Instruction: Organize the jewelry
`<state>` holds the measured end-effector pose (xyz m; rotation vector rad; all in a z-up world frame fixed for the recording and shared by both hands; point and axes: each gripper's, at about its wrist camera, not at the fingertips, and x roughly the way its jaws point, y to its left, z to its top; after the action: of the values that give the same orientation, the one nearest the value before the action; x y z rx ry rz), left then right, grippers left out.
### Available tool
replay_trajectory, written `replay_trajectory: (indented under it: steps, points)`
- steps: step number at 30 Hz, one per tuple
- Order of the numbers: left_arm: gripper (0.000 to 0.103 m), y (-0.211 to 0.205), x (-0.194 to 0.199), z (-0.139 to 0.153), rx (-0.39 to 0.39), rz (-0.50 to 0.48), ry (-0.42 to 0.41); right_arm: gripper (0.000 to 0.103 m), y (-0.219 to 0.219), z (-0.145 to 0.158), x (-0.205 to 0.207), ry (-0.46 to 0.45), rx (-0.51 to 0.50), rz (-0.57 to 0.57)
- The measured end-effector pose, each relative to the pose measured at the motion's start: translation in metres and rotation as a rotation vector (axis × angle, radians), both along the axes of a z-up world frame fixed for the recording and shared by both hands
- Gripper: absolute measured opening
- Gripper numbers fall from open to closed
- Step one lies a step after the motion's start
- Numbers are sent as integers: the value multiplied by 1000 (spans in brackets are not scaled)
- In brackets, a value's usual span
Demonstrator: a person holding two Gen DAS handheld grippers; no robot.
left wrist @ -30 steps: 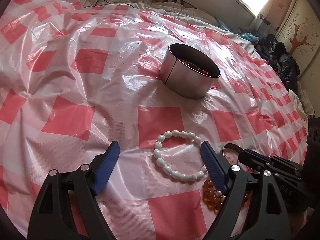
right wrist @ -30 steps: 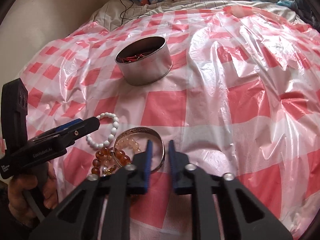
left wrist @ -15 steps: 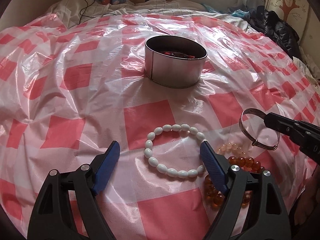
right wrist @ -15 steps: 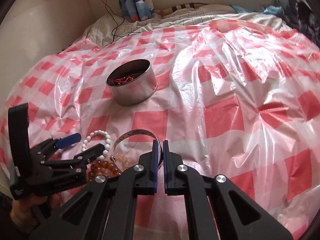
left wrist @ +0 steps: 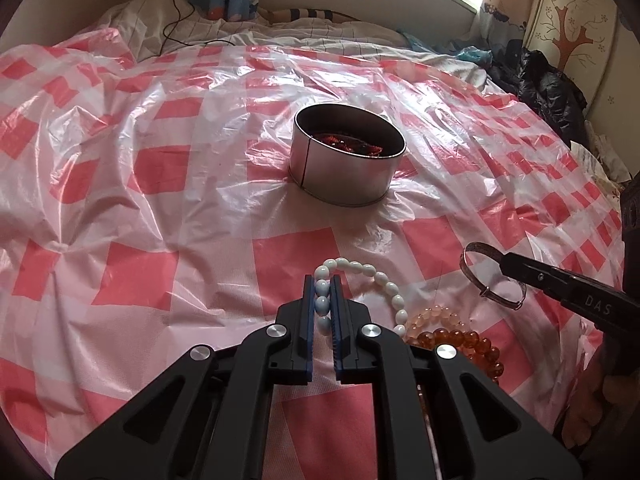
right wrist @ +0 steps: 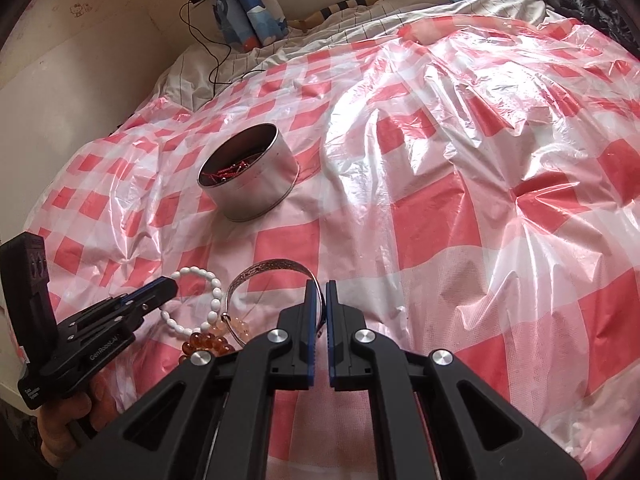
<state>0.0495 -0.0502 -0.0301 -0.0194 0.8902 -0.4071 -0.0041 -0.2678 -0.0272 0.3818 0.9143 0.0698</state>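
My left gripper has its jaws closing, and its blue pads press on beads of the white bead bracelet, which lies on the checked sheet. Just right of it, my right gripper is shut on the rim of a silver bangle and holds it a little above the sheet; the bangle also shows in the left wrist view. An amber bead bracelet and a pale pink one lie between the two grippers. A round metal tin with red jewelry inside stands farther back.
A crinkled red-and-white plastic sheet covers the bed. Behind it are striped bedding, a black cable and a rolled blue poster against the wall. Dark clothing is piled at the far right. A hand holds the left gripper.
The left jaws have gone from wide open to clamped on the white bracelet. The right gripper shut on the silver bangle and lifted it slightly off the sheet. Both wrists rolled a little.
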Motion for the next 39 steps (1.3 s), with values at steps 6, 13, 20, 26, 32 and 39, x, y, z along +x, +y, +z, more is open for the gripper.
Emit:
replay_trajectory:
  steps: [6,13,20,26,32,39]
  points:
    - [6,-1,4,-5,23,5,25,5,-2,-7,3,21,8,-12]
    - [6,-1,4,-8,26,7,34,5,-4,-8,3,20,18,-22]
    - [7,-3,4,-9,36,6,37,5,-5,-8,3,20,19,-22]
    - [10,-4,7,-18,43,9,81,5,-4,-7,2,22,18,-22]
    - [46,-5,7,-20,27,9,81,5,-3,-9,3,31,19,-19]
    - [7,-8,7,-20,72,-6,76,5,-3,-10,3,31,20,-20]
